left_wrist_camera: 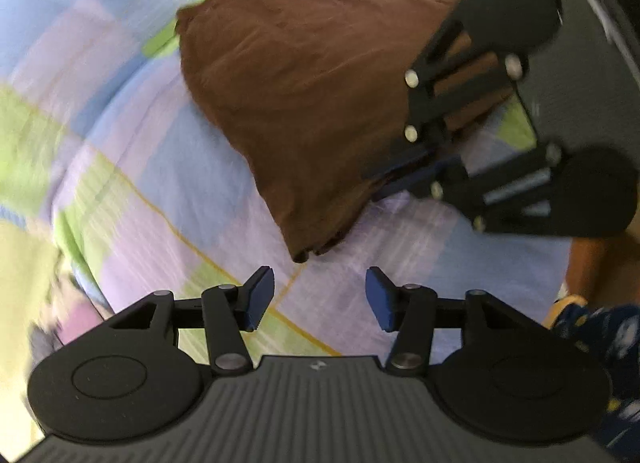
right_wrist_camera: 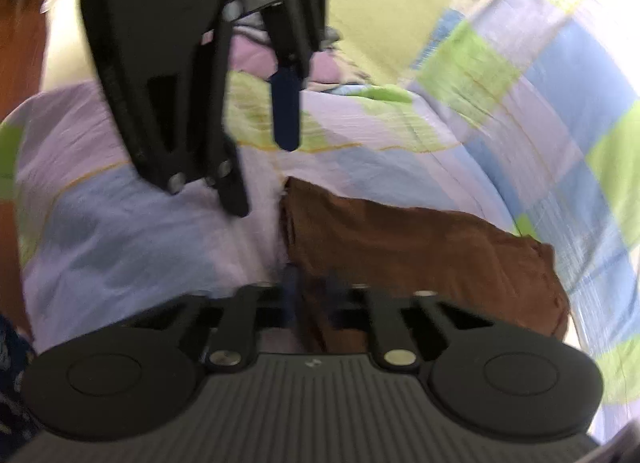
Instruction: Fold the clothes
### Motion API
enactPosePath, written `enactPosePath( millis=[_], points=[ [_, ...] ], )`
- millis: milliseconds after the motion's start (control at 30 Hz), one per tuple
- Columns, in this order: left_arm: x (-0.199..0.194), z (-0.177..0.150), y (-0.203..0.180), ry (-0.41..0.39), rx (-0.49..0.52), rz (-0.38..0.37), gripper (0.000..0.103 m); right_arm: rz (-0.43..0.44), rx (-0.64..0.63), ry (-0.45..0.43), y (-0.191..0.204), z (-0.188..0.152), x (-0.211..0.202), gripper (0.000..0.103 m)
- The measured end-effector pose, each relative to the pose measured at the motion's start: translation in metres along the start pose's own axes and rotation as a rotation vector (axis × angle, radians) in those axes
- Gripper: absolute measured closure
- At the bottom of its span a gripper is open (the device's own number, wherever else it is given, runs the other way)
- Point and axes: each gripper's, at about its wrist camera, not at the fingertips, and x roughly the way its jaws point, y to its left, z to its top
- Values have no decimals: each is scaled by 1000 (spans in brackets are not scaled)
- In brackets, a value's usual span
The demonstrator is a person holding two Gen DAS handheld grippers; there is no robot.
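Soft, even daylight fills both views, bright and without hard glare. The checked bedspread smears into streaks toward the left edge, and the fisheye bends its squares into curves near every rim. The brown garment casts only a faint shadow at its hem. In the right wrist view everything is hazier, the blue pads blurred.

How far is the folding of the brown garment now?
Done: the brown garment already lies as a compact shape on the checked bedcover. In hand: the right gripper is shut on its edge; the left gripper is open beside its corner. Left: further folds.
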Motion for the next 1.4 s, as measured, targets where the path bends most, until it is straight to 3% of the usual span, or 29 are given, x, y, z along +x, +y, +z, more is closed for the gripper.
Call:
enactPosePath(
  millis=[233,333,367,467,533,567,600,700,800,900,1100,1400],
  points=[
    [6,4,-24,-132,333,147,42,-7,130,-50,-17,5,-22,100],
    [15,4,-28,-174,431,151,43,-4,144,-59,-21,6,-25,100],
    [19,5,-29,-189,456,145,47,-2,152,-60,-23,6,-26,100],
    [35,7,-26,-170,477,115,95,1,181,-65,-25,4,-31,100],
    [40,6,-24,-158,484,107,95,16,239,-34,-27,0,-35,89],
    [40,5,-24,-160,486,106,95,3,250,-18,-26,-4,-39,76],
    [40,4,-24,-160,484,110,95,-13,258,-5,-26,-9,-46,71],
    [40,3,-30,-155,494,141,94,-64,319,57,-28,-34,-75,71],
    [42,4,-35,-147,507,169,93,-91,544,118,-42,-66,-106,71],
    [41,7,-37,-132,505,182,89,-123,919,139,-64,-99,-129,71],
    [44,10,-35,-108,503,187,82,-104,1522,53,-80,-158,-131,81],
    [41,7,-39,-98,481,195,82,-46,1696,20,-81,-185,-119,85]
  ],
)
